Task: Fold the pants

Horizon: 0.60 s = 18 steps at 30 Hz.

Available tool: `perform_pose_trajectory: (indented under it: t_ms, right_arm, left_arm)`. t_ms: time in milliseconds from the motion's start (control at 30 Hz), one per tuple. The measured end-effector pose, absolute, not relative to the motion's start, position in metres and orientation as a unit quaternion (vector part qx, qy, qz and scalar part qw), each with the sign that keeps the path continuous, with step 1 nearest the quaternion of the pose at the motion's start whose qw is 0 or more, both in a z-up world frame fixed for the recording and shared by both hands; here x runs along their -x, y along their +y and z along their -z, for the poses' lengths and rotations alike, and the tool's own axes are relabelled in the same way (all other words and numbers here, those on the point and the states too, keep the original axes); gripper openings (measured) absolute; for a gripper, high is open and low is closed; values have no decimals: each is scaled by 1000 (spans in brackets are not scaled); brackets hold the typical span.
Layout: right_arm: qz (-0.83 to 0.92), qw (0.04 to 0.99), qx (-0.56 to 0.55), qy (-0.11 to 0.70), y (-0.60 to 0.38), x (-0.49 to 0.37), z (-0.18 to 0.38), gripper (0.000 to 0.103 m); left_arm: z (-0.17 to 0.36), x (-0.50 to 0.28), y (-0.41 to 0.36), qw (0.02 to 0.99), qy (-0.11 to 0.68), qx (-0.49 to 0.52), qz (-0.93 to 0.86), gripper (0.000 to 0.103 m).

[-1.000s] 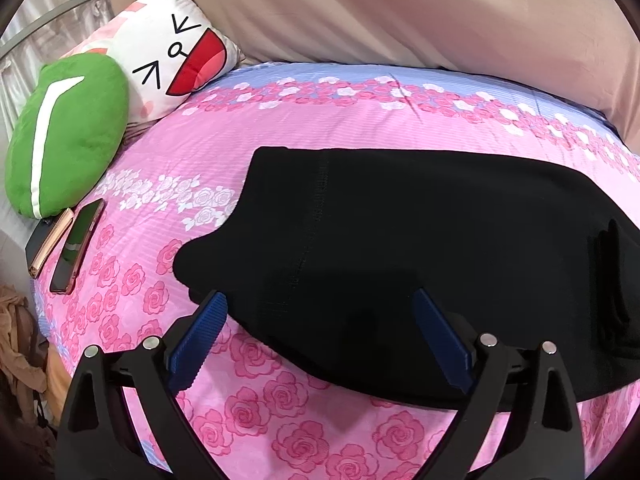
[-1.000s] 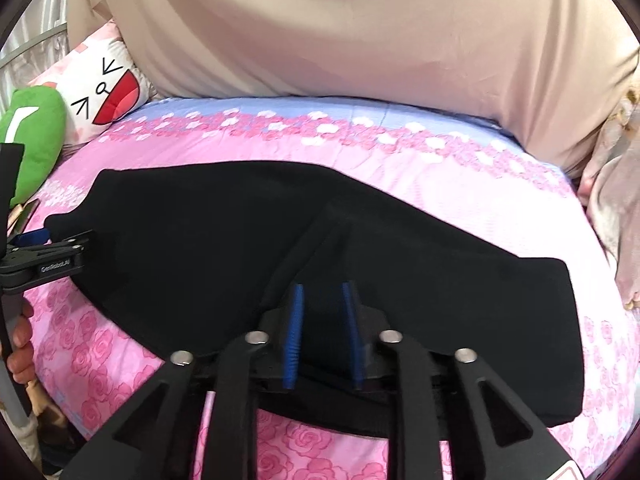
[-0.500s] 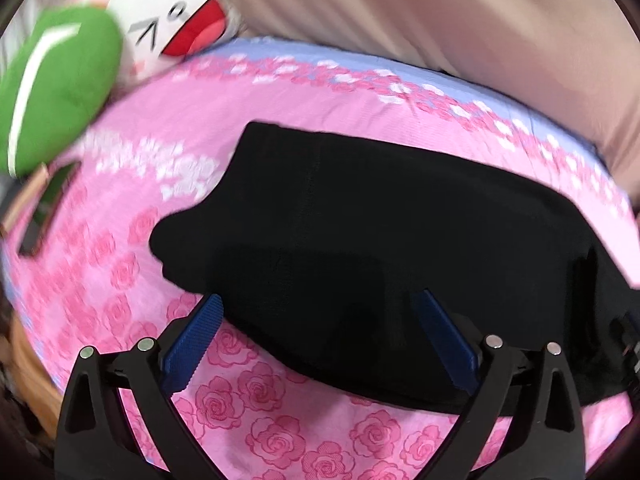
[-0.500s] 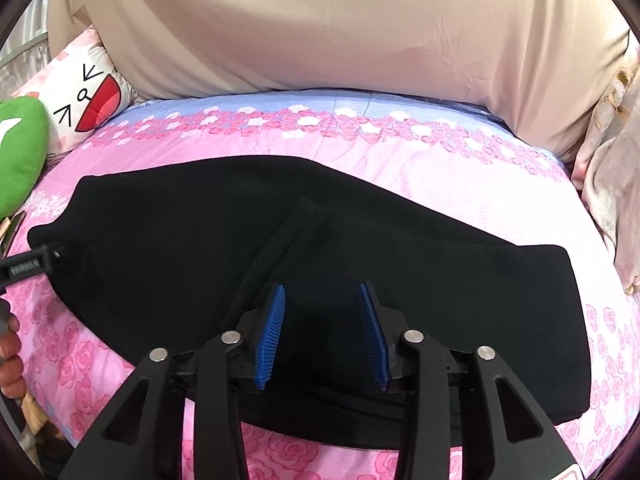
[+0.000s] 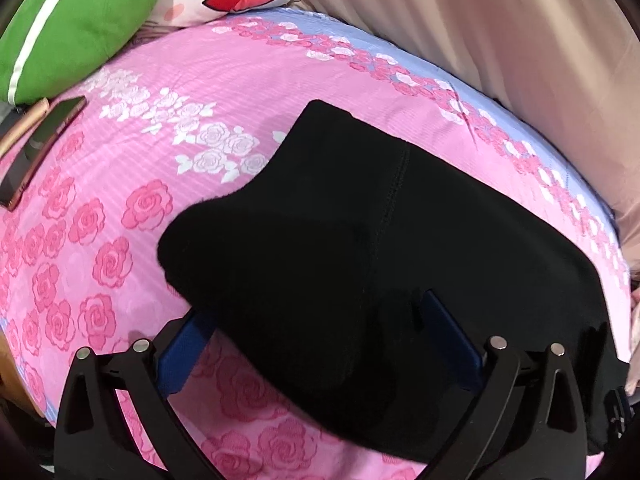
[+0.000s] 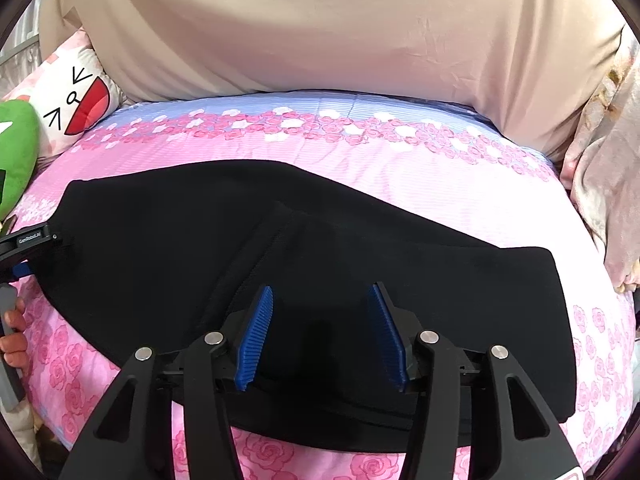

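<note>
Since the earlier frames, the left gripper (image 5: pixel 316 336) has been pushed in over the near edge of the pants (image 5: pixel 400 248), its jaws wide apart, while the right gripper (image 6: pixel 320 332) has been opened above the cloth. The black pants lie flat mid-frame on the pink bedsheet (image 5: pixel 120 208). A green cushion (image 5: pixel 72 20) and phone (image 5: pixel 40 148) are seen upper left.

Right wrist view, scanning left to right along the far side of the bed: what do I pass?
Green cushion → cartoon-face pillow → beige sheet hanging behind the bed → pale crumpled fabric at the right edge.
</note>
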State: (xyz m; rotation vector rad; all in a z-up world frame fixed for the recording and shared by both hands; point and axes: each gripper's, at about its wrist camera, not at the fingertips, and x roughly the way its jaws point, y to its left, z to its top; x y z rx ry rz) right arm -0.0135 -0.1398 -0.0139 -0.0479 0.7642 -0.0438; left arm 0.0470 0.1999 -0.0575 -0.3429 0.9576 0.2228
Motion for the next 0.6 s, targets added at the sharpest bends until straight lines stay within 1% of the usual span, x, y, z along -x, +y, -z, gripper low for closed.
perform_pose_trajectory:
  t_ms: [100,167,233,267,300,333,367,400,467,600]
  right_arm:
    - [22,927,27,373,-138,13,13,51]
    - [21,927,28,373,-137,11,13,55]
    - [21,927,29,374,-136,9,14,56]
    - [20,926,30,375,-136,8,14,56]
    - [20,926,31,375,-135,8,15,56]
    - [20,926,32,375,-135,7,16,56]
    - [21,926,31,376,-135,7,16,56]
    - [22,926,30,376,-136,7,16,57]
    - [23,926,26,377,-139,7,17,57]
    - [32,928,14,371,-155,12,16,58]
  left_arm:
    - [59,-49,197,868,458,152,-115,98]
    - [59,-51,196,870,455,148,-117,98]
    - [59,-52,195,872,452,147,-117,96]
    - [59,-53,196,873,450,145,-118,91]
    - [58,-53,196,876,445,144,-119,82]
    - [57,-52,197,878,442,142,-116,75]
    - [56,-52,197,880,439,144,-108,58]
    - [55,-52,197,881,439,145,-100,37]
    - [49,-54,196,881,441,152,-81,21]
    - [21,-45,171,901,414,119,-58,18]
